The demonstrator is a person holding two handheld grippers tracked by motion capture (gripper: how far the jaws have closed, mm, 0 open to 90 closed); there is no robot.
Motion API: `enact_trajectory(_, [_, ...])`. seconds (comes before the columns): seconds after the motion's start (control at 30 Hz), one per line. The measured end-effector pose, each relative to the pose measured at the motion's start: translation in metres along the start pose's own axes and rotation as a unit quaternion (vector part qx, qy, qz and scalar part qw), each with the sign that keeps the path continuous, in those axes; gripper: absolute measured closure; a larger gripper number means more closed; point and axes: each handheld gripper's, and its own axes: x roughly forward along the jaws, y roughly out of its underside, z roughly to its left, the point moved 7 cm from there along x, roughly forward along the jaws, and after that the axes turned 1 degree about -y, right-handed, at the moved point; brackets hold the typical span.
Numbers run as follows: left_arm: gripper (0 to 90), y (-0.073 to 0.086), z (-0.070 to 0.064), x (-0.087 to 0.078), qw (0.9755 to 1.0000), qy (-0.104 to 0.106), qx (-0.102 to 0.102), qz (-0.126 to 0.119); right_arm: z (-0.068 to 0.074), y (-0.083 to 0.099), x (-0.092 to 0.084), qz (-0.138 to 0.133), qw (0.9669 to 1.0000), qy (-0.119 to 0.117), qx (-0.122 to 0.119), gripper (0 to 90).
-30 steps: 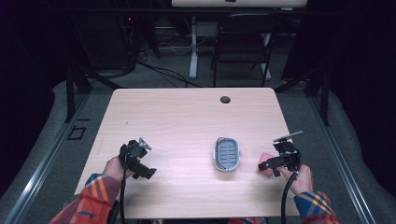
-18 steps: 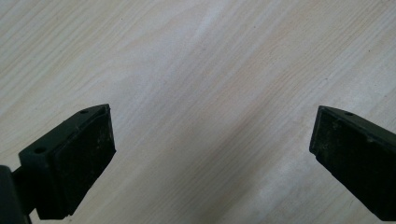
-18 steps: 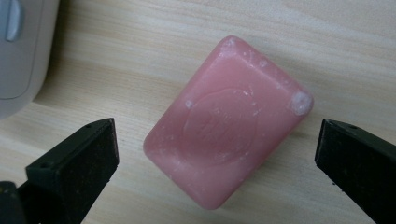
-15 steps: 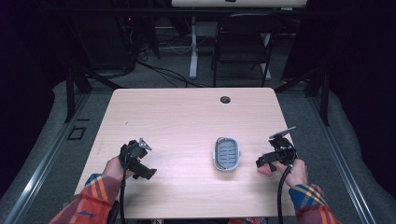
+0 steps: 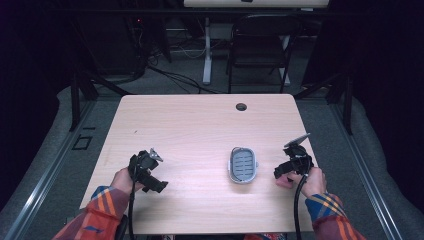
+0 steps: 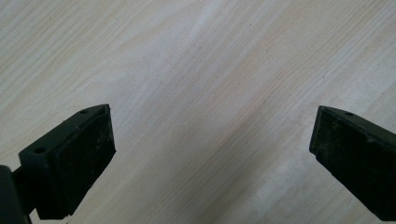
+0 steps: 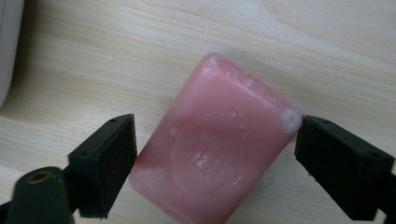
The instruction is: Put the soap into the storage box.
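Just R fingers astride soap

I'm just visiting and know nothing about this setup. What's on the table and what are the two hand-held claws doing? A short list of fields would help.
Surface: pale wooden table
Soap: pink rectangular bar of soap, lying flat
Dish: grey oval soap dish, empty, left of the soap
Right gripper: jaws open on either side of the soap, one touching its corner
Left gripper: open over bare wood
Table hole: dark round grommet at the far edge
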Motion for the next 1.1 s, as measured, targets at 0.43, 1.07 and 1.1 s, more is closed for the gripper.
enact_trajectory(0.43, [0.0,0.0001,-0.0007,-0.0002,1.0,0.0,0.004,0.002,-0.0015,0.0025,-0.003,0.015,0.9997,0.01,-0.017,32.9])
enact_trajectory(1.07, [0.1,0.0003,-0.0002,-0.0001,1.0,-0.008,0.004,0.004,0.0015,-0.0017,0.0061,0.024,0.9983,0.039,-0.036,36.6])
enact_trajectory(1.1, [0.1,0.0003,-0.0002,-0.0001,1.0,-0.008,0.004,0.004,0.0015,-0.0017,0.0061,0.024,0.9983,0.039,-0.036,36.6])
